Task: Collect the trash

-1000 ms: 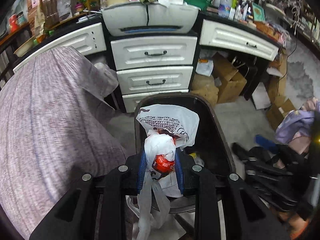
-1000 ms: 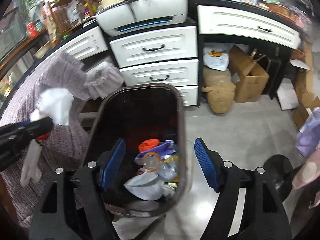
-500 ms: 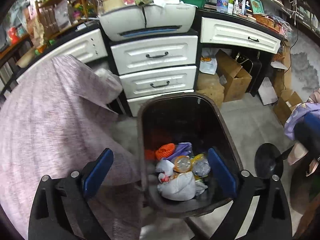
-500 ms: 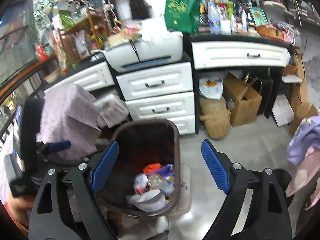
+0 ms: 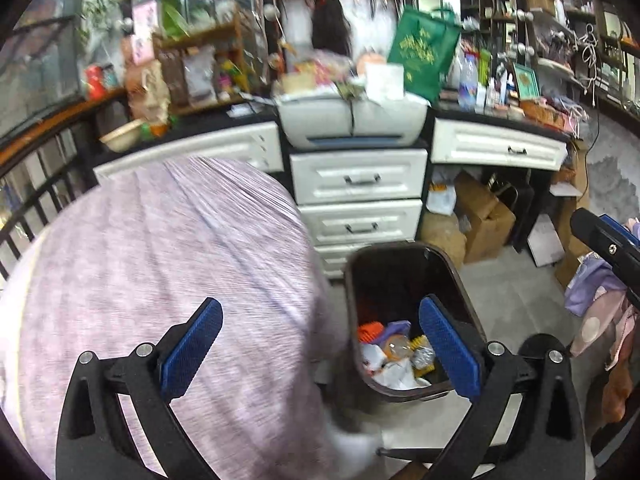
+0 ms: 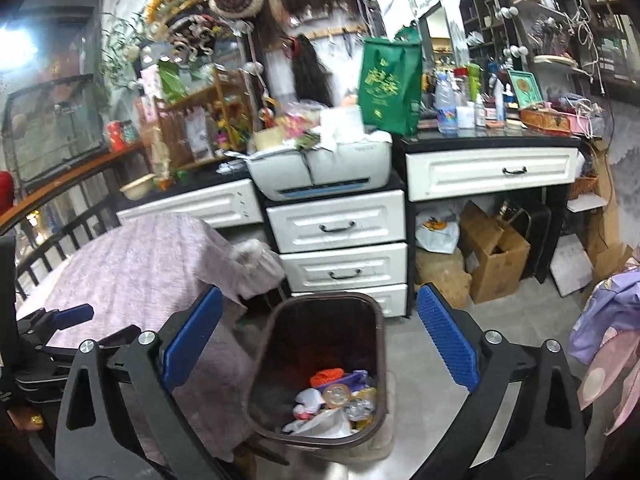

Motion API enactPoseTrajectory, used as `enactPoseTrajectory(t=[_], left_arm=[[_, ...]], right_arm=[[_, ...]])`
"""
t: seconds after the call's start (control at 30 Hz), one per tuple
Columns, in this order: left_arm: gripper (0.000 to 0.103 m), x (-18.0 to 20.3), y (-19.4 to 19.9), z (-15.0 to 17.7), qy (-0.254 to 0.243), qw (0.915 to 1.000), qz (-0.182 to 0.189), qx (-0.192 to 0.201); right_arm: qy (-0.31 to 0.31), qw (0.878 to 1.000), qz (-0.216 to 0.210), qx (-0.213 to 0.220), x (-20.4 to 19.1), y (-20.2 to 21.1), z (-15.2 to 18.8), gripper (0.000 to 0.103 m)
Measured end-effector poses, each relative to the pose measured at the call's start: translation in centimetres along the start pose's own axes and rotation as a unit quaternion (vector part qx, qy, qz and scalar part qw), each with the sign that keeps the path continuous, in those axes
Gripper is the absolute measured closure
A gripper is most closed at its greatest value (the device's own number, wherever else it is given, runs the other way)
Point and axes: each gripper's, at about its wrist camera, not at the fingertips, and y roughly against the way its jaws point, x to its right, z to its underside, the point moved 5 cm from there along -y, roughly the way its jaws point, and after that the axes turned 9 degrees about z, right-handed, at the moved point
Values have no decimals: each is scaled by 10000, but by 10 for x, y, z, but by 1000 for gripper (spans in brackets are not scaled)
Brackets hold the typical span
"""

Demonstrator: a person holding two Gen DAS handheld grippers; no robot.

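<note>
A dark brown trash bin [image 5: 404, 258] stands on the floor in front of white drawers. It also shows in the right wrist view [image 6: 372, 312]. Inside lies mixed trash [image 5: 394, 354]: a white plastic bag [image 6: 320, 424], an orange piece and wrappers. My left gripper [image 5: 320, 348] is open and empty, held above the table edge and the bin. My right gripper [image 6: 318, 344] is open and empty, high above the bin. The left gripper's blue fingertip [image 6: 72, 314] shows at the left of the right wrist view.
A table with a lilac cloth [image 5: 160, 272] fills the left. White drawers [image 6: 340, 232] with a printer [image 6: 320, 172] stand behind the bin. Cardboard boxes [image 6: 496, 252] sit under the desk. A chair with clothes [image 6: 608, 332] is at the right.
My left gripper opened and dropped the white bag with the red item into the bin, then rose and drew back to the left. My right gripper also rose away from the bin.
</note>
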Motion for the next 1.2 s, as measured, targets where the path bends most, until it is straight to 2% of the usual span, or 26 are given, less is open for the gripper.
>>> enactPoseTrajectory(t=[0.3, 0.53, 0.63, 0.73, 0.9, 1.1, 1.2], left_arm=[[5, -30, 67, 19, 336, 9982, 35, 501], [5, -55, 113, 34, 526, 9923, -729, 851], [5, -60, 134, 40, 517, 9879, -974, 1094], [5, -66, 152, 47, 689, 9832, -1070, 1309], [5, -76, 168, 52, 999, 9767, -1087, 1558], [5, -75, 177, 55, 1029, 9698, -1218, 1846], [5, -73, 179, 57, 976, 9695, -1235, 1876]], right_arm=[[280, 9984, -400, 299, -50, 49, 4, 6], [458, 9965, -588, 380, -77, 78, 15, 6], [537, 9955, -672, 400, -86, 89, 18, 6], [567, 9947, -698, 494, -91, 101, 21, 6], [546, 9930, -697, 784, -94, 116, 26, 6], [697, 9889, -639, 1148, -98, 126, 33, 6], [792, 9876, -656, 1188, -100, 127, 34, 6]])
